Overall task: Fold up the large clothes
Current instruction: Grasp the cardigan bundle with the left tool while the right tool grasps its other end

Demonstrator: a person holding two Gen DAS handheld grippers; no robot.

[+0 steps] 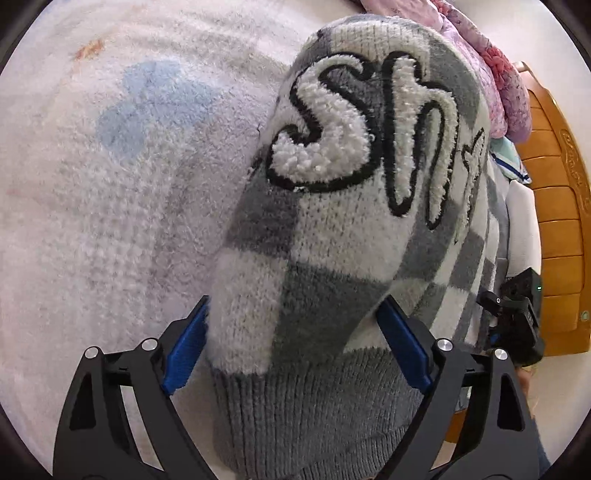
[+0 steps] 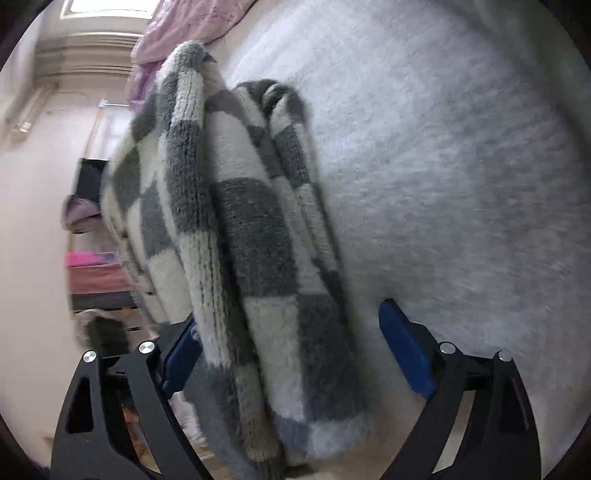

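Observation:
A fluffy grey-and-white checked sweater point(image 1: 332, 221) with raised white lettering lies folded in a thick bundle on a pale fleece blanket point(image 1: 110, 184). My left gripper point(image 1: 295, 301) is open wide around the bundle's near end, just above its grey ribbed hem, blue pads beside the knit on either side. In the right wrist view the sweater point(image 2: 240, 221) shows as stacked folded layers at the blanket's point(image 2: 461, 184) edge. My right gripper point(image 2: 290, 314) is open; the layers lie by its left pad, with a gap before the right pad. The right gripper point(image 1: 517, 314) also shows at the left view's right edge.
A pink quilt point(image 1: 491, 74) is heaped beyond the sweater, and the same pink quilt point(image 2: 184, 26) shows at the top of the right view. An orange wooden bed frame point(image 1: 557, 240) runs along the right side. Past the bed edge stand shelves with pink items point(image 2: 96, 273).

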